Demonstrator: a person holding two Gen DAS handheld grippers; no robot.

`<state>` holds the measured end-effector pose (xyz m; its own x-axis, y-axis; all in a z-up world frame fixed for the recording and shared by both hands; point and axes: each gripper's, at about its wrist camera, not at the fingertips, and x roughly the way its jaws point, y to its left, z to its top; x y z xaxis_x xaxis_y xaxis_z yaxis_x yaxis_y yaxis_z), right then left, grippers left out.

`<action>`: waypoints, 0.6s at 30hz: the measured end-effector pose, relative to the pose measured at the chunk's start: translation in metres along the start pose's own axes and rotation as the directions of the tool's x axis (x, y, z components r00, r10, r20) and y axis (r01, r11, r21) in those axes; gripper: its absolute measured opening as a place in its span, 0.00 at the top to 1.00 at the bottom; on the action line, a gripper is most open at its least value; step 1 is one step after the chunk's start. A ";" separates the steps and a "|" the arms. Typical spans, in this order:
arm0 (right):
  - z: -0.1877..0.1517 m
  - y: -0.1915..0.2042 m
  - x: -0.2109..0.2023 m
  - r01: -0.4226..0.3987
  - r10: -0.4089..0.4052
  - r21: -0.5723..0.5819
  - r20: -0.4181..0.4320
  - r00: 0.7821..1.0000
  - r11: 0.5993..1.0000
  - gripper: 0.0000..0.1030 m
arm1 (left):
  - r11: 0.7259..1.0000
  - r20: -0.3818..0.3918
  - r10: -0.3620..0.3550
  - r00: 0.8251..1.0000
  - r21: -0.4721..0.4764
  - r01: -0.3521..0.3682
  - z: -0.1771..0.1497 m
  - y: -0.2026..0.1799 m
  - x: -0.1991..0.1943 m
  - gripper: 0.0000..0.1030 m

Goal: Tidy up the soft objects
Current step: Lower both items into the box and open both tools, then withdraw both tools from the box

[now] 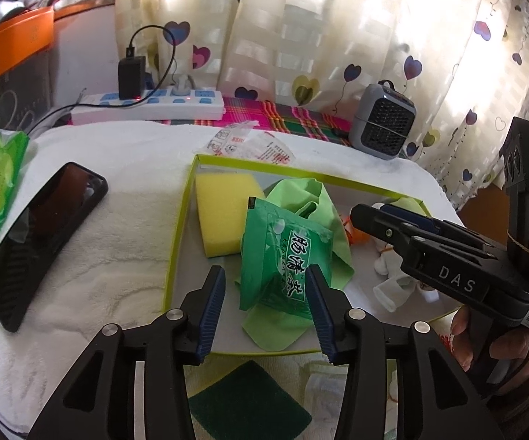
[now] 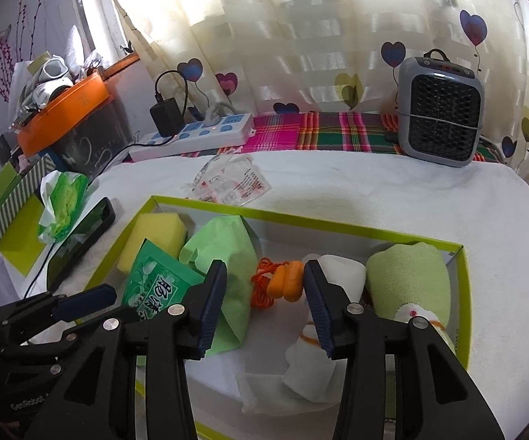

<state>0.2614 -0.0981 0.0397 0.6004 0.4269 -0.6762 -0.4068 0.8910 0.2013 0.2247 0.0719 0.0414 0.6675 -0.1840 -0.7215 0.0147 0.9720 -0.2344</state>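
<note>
Both our grippers, left (image 1: 266,306) and right (image 2: 264,302), hang half-open and empty over the tray (image 2: 312,223), sorted softs inside.

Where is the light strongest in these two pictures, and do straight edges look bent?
Left wrist view: the backlit cream curtain with heart prints is washed out, and the lime-green edged shallow box has bowed rims. Right wrist view: the same curtain glares at top, the corners are dark, and the white power strip looks tilted and curved.
</note>
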 end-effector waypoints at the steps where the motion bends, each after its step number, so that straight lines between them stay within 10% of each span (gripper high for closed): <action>1: 0.000 0.000 -0.001 -0.001 0.001 0.002 0.001 1.000 1.000 0.56 | 1.000 0.000 0.000 1.000 0.000 0.000 0.000 0.000 -0.001 0.56; 18: -0.009 0.013 -0.029 0.010 -0.010 -0.007 0.047 0.999 1.000 0.50 | 0.999 0.031 0.017 0.999 0.036 -0.018 -0.013 -0.007 -0.029 0.55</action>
<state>0.2325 -0.1000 0.0553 0.6364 0.4251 -0.6437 -0.4055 0.8942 0.1897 0.1952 0.0688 0.0553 0.6903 -0.1631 -0.7049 0.0295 0.9798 -0.1978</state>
